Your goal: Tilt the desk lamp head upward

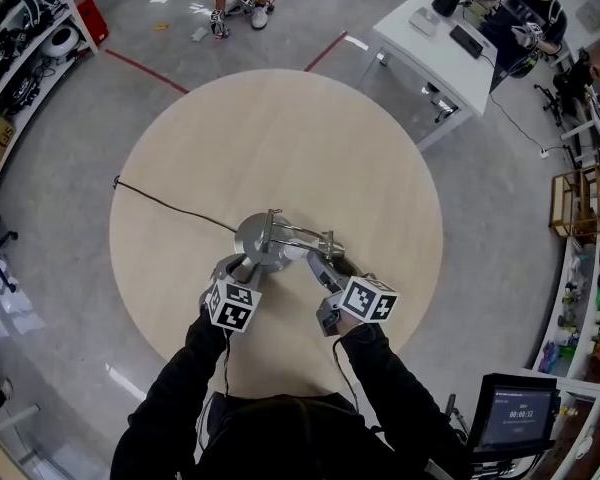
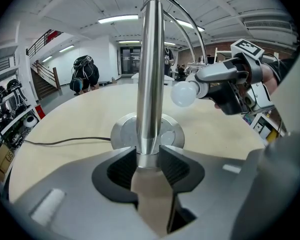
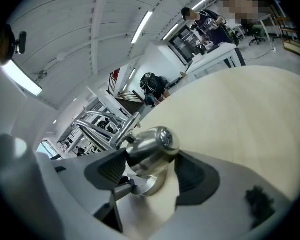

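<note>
A chrome desk lamp stands on the round wooden table [image 1: 280,128], its round base [image 1: 258,238] near the front. In the left gripper view its upright post [image 2: 151,74] rises from the base [image 2: 121,134]. My left gripper [image 2: 149,156] is shut on the foot of that post, both pads against it. The lamp head [image 3: 150,146] is a shiny dome held between the pads of my right gripper [image 3: 152,166]. Seen from the left gripper, the white bulb [image 2: 185,94] sticks out of the head toward the post. In the head view, left gripper [image 1: 242,266] and right gripper [image 1: 315,258] flank the lamp.
The lamp's black cable [image 1: 170,206] runs left across the table to its edge. A white desk [image 1: 435,43] with a person at it stands at the back right. Shelves line the left wall [image 1: 20,48], and a monitor [image 1: 520,413] sits at the lower right.
</note>
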Available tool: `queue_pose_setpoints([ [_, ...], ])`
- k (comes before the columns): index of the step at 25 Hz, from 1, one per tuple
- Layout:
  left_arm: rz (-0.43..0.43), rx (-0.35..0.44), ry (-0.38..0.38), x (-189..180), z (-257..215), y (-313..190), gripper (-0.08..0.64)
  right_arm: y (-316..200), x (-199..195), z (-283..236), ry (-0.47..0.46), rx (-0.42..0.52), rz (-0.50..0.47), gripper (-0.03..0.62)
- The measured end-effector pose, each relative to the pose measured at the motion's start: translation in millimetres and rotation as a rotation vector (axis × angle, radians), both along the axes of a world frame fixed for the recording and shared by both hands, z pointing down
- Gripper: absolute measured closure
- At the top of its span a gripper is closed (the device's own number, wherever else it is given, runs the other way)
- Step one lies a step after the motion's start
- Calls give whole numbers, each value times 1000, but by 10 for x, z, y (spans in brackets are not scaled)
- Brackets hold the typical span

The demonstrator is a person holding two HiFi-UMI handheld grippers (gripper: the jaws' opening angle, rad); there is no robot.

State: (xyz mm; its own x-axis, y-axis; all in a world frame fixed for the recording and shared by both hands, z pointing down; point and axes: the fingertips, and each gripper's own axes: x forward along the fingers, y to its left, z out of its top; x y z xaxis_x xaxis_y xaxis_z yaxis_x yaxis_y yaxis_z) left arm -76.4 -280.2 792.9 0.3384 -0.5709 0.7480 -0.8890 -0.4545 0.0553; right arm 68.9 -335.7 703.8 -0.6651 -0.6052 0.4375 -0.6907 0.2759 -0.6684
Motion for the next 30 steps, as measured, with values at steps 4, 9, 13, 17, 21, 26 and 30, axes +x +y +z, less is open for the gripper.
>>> queue_pose_setpoints([
  [4,10,-10,-5,-10,-51,49,410,38,103,-176,19,23,9,282],
  [9,10,-6,-2,1,-79,71,410,54,230,-368,52,57,24,285],
  [13,17,-4,2,8,-116,126,410,105,314,-554,107,94,31,291],
  [17,23,-4,1,-23,-110,72,410,34,367,-723,171,133,33,298],
  [21,28,-3,-2,-11,-165,113,410,57,434,-971,264,173,25,299],
  [26,29,-4,2,-4,-126,52,410,-45,479,-1248,402,233,1,301],
  [30,32,-3,6,35,-82,-40,410,-160,506,-1432,497,281,-18,302],
])
